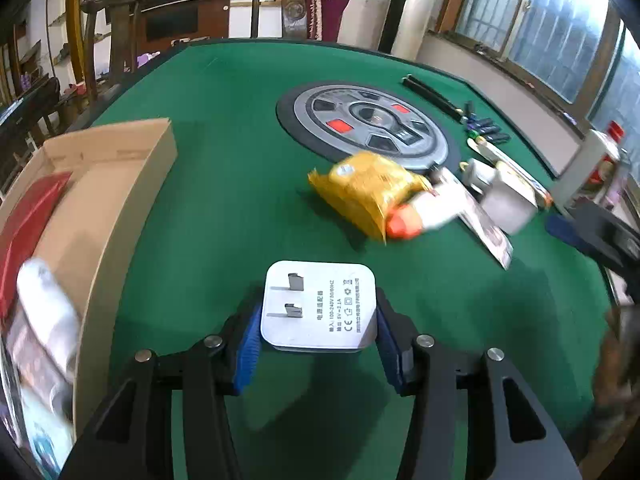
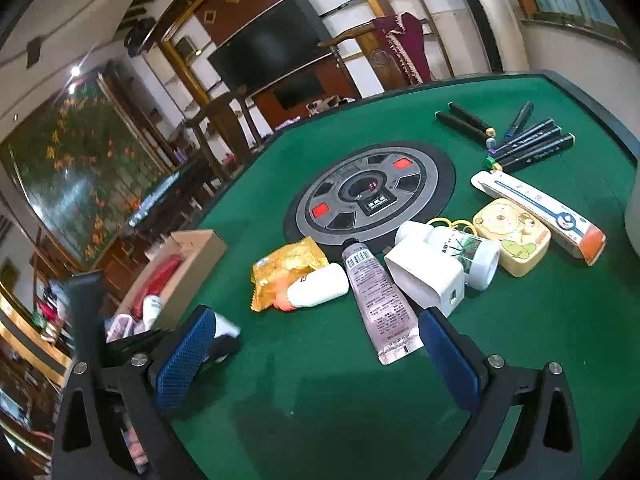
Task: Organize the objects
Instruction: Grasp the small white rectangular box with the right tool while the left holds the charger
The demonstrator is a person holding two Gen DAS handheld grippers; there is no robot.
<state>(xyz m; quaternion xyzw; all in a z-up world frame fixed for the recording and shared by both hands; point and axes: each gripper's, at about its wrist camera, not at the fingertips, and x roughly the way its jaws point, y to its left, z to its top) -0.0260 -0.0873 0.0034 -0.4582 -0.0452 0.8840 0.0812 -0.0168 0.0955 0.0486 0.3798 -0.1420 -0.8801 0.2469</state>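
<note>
**poster1:** So the charger (image 1: 318,306) is sitting between the left tongs (image 1: 318,320), prong face up, low over the green surface (image 1: 240,200). The blue pads (image 1: 248,344) look pressed on its two sides, so it can be called gripped. Problem is, only the near half seems to be caught. If the pads are that far back on a smooth plastic shell, it could get pivoted out or dropped on the way to the box (image 1: 120,184) at the left.

**poster2:** Agreed, and the box isn't empty either. A red thing (image 1: 32,216) and a white blurred item (image 1: 48,312) are already lying in it, so the charger could be set on top of them and left tilted, or knocked against the cardboard wall if it's brought in too low.

**poster1:** The right tongs (image 2: 316,356) are seen wide open with nothing held, hovering near the pile: pink tube (image 2: 376,300), a second white charger (image 2: 428,280), snack bag (image 2: 284,268).

**poster2:** That tube is just beside the right pad (image 2: 448,356). It could easily be nudged if those tongs get lowered without care, and then the small bottle (image 2: 316,284) next to it would probably be rolled too. The markers (image 2: 528,144) are well apart from all that, so no worry there.
</note>
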